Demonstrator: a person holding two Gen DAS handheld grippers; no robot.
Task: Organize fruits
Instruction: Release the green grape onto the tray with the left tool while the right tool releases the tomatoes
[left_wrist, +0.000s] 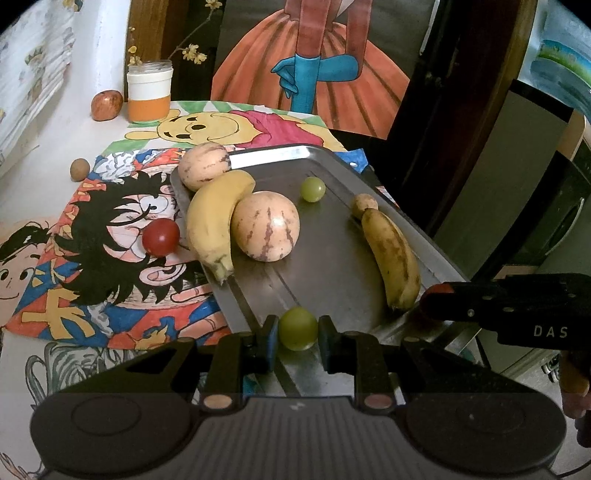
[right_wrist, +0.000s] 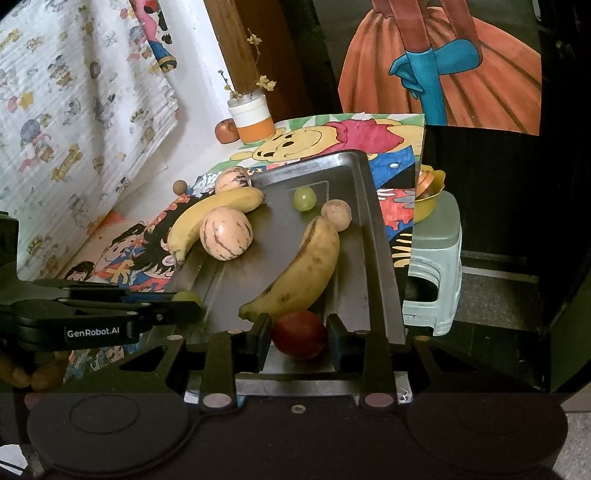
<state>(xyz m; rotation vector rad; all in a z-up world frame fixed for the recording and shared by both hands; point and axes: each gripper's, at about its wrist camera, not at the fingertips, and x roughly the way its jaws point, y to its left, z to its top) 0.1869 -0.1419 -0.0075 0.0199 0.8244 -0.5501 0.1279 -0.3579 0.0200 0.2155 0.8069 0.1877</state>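
Your left gripper pinches a round green grape between its pads, over the near edge of the metal tray. Your right gripper clamps a round red fruit there too, a spotted yellow banana just ahead of its fingertips.

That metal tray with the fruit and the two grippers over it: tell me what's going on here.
A person is sorting fruit onto the metal tray with a handheld gripper in each hand. The left gripper is shut on a green grape at the tray's near edge, and the right gripper is shut on a red tomato there too. Already on the tray are two bananas, two striped melons, another grape and a small brown fruit. A second tomato still sits on the cartoon mat.
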